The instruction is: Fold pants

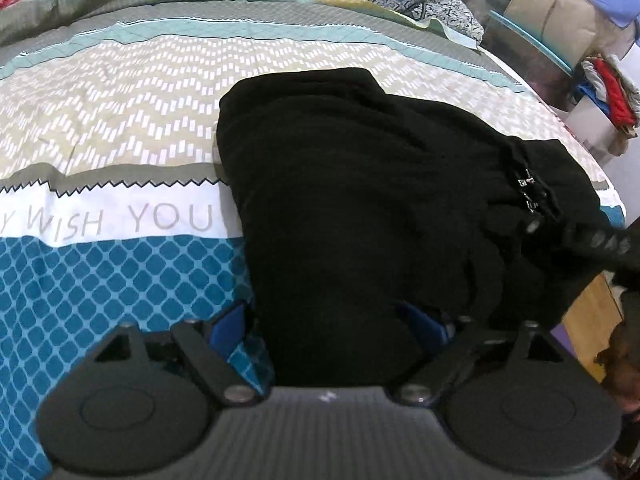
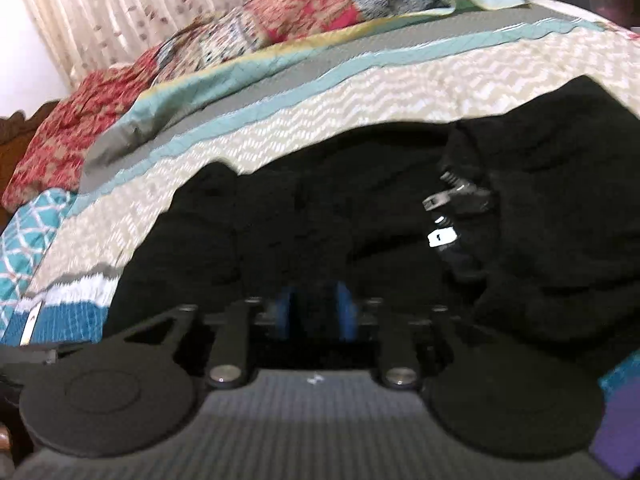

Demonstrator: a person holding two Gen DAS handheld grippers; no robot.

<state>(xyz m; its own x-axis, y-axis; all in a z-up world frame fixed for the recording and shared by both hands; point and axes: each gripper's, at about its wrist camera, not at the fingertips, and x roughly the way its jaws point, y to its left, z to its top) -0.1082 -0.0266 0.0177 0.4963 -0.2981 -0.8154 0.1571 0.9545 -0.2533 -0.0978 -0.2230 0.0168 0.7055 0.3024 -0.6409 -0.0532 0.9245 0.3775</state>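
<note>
Black pants lie bunched on a patterned bedspread, with the waistband and drawstring to the right. My left gripper is open, its blue pads wide apart at the near edge of the pants, with black cloth between them. In the right wrist view the pants fill the middle, with a white label showing. My right gripper has its blue pads close together with a fold of black cloth pinched between them.
Rumpled red floral and grey patterned quilts lie at the far side of the bed. A curtain hangs behind. Boxes and a pile of clothes stand beyond the right edge of the bed. A wooden floor shows at the right.
</note>
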